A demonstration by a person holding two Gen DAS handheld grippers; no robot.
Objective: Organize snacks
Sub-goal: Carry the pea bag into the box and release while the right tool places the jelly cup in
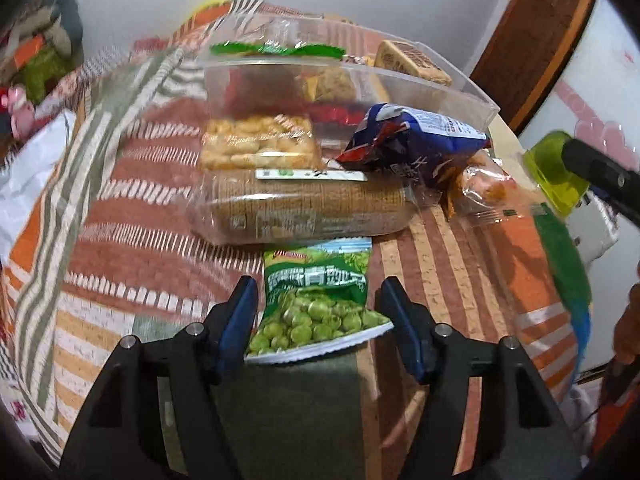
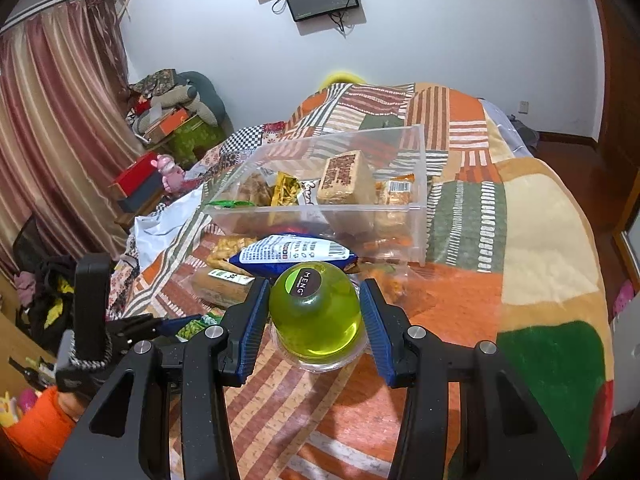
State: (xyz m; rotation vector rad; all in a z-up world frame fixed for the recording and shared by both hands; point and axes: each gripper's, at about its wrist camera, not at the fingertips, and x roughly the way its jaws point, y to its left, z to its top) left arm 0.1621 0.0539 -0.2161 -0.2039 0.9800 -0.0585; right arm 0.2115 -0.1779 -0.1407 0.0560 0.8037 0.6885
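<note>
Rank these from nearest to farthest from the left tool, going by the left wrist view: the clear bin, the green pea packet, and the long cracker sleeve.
1. Green pea packet: between the left tool's fingers.
2. Long cracker sleeve: just beyond the packet, lying crosswise on the blanket.
3. Clear bin: farthest, behind the loose snacks.

Green pea packet [image 1: 316,304], striped orange quilt [image 1: 460,264]

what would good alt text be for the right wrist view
The right hand-held gripper brackets a green jelly cup over a patchwork bedspread, fingers close beside it. Beyond it lie a blue snack bag and a clear plastic bin holding packaged snacks.
</note>
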